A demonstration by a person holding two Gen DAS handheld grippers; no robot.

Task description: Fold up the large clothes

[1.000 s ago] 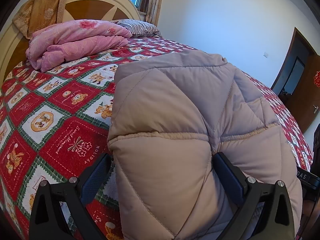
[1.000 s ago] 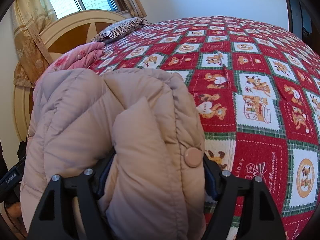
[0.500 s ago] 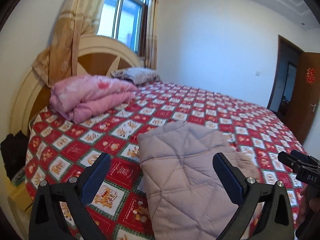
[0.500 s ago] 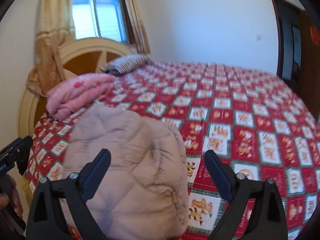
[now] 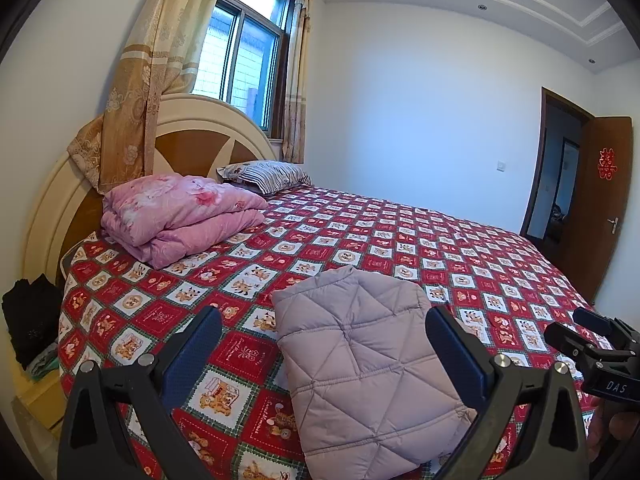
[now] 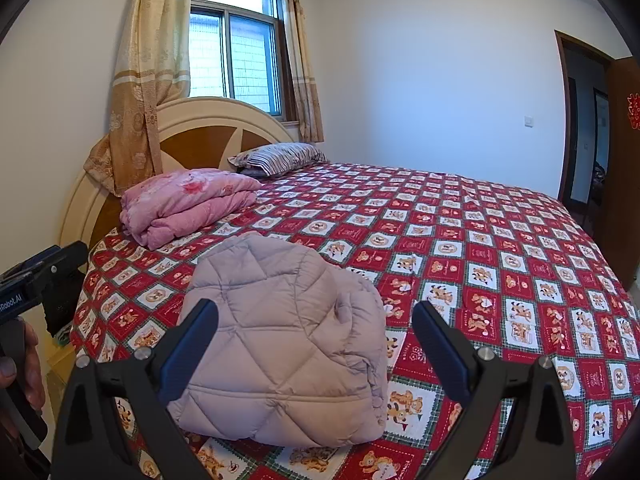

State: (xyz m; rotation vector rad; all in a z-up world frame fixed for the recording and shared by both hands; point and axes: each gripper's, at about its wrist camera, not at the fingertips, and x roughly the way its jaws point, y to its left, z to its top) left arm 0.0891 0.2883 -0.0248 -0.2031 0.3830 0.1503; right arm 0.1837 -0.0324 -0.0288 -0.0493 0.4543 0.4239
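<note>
We see the quilted jacket (image 5: 368,364) lying folded into a compact block near the front edge of the bed (image 5: 460,248), on the patterned red bedspread (image 6: 500,280); it sits there because that edge is within easy reach of both hands. The left gripper (image 5: 324,344) hovers clear of the jacket with its jaws spread wide and nothing pressed between them; the right gripper (image 6: 316,336) has just been opening and likewise stands wide, the jacket visible between its fingers but apart from the pads. We judge that both tools are held off the bundle so that the folds can settle undisturbed; the task appears complete or nearly so. The pink quilt (image 5: 180,216) and the striped pillow (image 6: 280,158) rest near the headboard (image 5: 192,136), well apart from the jacket, leaving the working area free.
</note>
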